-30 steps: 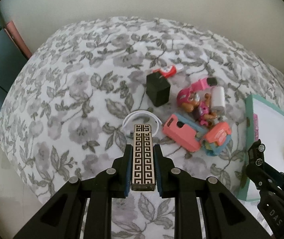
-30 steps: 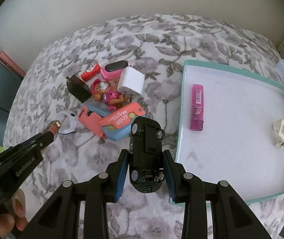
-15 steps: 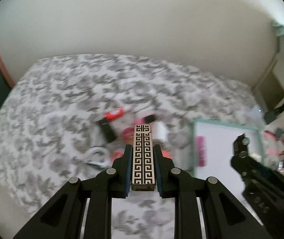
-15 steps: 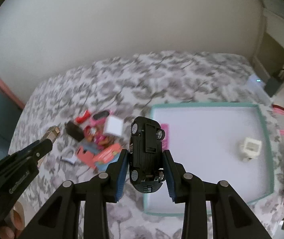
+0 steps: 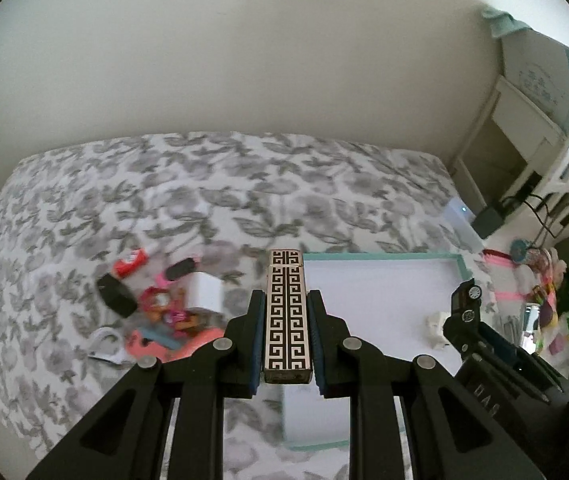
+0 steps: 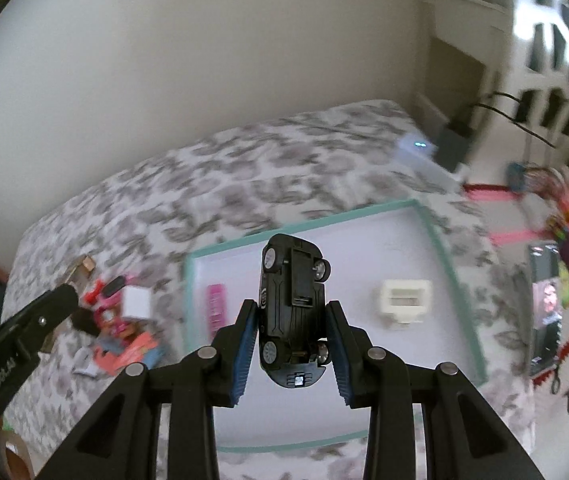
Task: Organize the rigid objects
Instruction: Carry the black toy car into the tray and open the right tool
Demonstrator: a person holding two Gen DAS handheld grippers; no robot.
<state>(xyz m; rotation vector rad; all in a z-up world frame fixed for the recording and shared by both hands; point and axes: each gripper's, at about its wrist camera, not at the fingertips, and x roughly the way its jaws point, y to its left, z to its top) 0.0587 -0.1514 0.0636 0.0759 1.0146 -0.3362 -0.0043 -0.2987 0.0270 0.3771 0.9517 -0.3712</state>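
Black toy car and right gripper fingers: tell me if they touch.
Touching. The right wrist view shows the black toy car clamped between both blue fingers of the right gripper, above the teal tray.

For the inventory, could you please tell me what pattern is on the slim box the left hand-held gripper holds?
A black Greek-key maze on pale cream, clearest on the slim box in the left wrist view.

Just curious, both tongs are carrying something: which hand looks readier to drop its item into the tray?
Right, probably. Its tongs hold the black toy car in front of the tray; the left's patterned bar sits at the edge.

Both loads, lighter (image 5: 286,314) and toy car (image 6: 292,316), now hang over the tray (image 6: 432,236).
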